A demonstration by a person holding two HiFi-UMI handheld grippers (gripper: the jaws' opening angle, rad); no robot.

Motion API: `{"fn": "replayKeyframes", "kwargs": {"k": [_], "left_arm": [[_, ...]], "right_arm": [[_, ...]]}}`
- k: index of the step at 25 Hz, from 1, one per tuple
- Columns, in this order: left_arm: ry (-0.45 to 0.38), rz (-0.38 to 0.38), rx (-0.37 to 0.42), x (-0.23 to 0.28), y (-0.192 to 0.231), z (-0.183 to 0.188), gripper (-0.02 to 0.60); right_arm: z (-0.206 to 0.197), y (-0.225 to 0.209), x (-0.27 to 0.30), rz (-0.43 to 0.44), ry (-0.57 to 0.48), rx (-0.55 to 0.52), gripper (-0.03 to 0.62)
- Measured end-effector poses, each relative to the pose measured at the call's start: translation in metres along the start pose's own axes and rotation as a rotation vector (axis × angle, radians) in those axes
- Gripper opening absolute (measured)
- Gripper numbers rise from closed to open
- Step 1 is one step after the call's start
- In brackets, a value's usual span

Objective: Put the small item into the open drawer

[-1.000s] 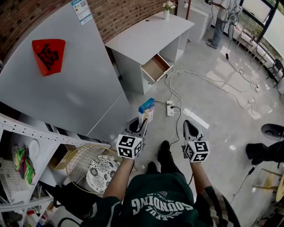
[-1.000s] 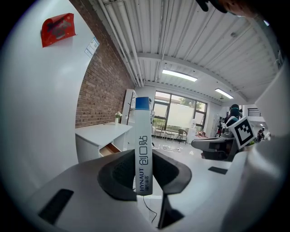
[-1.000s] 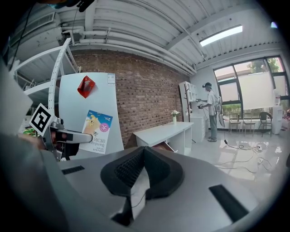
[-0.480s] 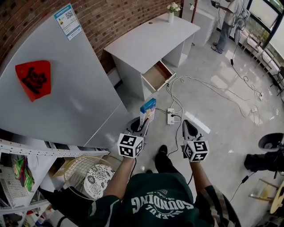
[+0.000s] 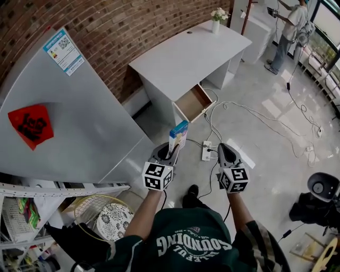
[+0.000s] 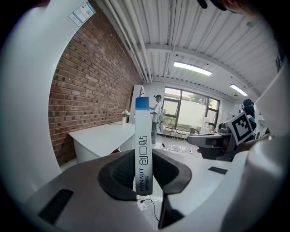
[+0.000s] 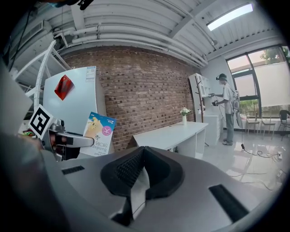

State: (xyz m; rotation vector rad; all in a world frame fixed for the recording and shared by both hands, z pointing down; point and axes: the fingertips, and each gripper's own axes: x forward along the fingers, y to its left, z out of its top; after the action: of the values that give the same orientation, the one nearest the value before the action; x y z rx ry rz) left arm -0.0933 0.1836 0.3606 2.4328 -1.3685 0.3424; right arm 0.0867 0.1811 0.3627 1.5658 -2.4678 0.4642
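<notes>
A small flat blue-and-white box point(image 5: 178, 136) stands upright between the jaws of my left gripper point(image 5: 171, 150), which is shut on its lower end. In the left gripper view the box point(image 6: 143, 145) shows edge-on, clamped by the black pads point(image 6: 118, 174). My right gripper point(image 5: 222, 152) hovers level beside it, shut with nothing in it; its pads point(image 7: 129, 170) meet at the tips. The open wooden drawer point(image 5: 194, 102) sticks out of the white desk point(image 5: 186, 56) ahead of both grippers, across a stretch of floor. The right gripper view shows the box point(image 7: 100, 133) and desk point(image 7: 174, 131).
A tall grey fridge point(image 5: 69, 122) stands close on the left. A power strip point(image 5: 206, 154) and loose cables point(image 5: 249, 109) lie on the floor before the desk. A flower vase point(image 5: 217, 16) stands on the desk's far end. A person point(image 5: 289, 29) stands beyond. Shelves with a wire basket point(image 5: 93, 210) are behind left.
The desk and its open drawer have come nearer and lower in the head view, and the fridge has slid back left. Both grippers keep their pose, the left still holding the box.
</notes>
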Motion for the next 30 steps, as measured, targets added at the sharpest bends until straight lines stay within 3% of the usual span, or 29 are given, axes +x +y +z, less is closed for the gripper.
{"fn": "replayKeyframes", "kwargs": {"k": [15,30], "left_arm": [[-0.005,0.070,-0.029,0.045,0.035,0.008,0.089],[0.009,-0.056,-0.021,0.195,0.105,0.054,0.089]], "right_arm": [[0.002,-0.016,0.073,0.082,0.038,-0.015,0.023],[0.058,-0.073,0.210,-0.004,0.023,-0.039,0.023]]}}
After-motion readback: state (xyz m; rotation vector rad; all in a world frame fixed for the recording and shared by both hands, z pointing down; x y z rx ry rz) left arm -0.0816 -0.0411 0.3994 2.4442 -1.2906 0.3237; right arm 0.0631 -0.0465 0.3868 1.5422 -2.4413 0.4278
